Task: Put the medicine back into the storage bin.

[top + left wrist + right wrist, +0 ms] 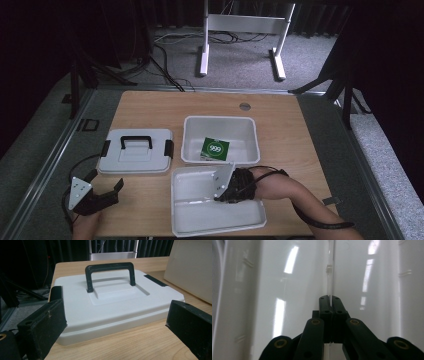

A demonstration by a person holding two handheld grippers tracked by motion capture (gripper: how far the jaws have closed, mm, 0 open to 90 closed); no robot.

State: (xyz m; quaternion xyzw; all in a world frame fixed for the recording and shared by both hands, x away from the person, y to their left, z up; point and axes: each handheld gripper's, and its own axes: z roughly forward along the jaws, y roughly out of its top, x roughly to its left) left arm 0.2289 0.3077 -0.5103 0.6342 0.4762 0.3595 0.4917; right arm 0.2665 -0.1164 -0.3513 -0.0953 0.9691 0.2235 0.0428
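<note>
We note the light wooden table (150, 107) with a smooth matt grain and rounded corners. On it, three pieces of glossy white moulded plastic. The near shallow white plastic bin (200, 220), rectangular with rounded corners, lies at the front edge. The deeper white plastic tub (192, 140) sits just behind it and contains a small flat green square packet (216, 148) with a white round mark. To the left lies the flat white plastic lid (135, 156), a rounded rectangle with a recessed centre, a black arched handle (110, 272) and black side clips.

The right gripper (220, 198), black with a grey three-cornered plate, is down inside the near bin. Its jaws are pressed together on a thin clear upright plastic divider (331, 270) that stands along the bin's shiny interior.

The left gripper (112, 192) rests at the table's front left, just in front of the lid. Its jaws stand wide apart with nothing between them; the pads (53, 322) look rough and scuffed.
</note>
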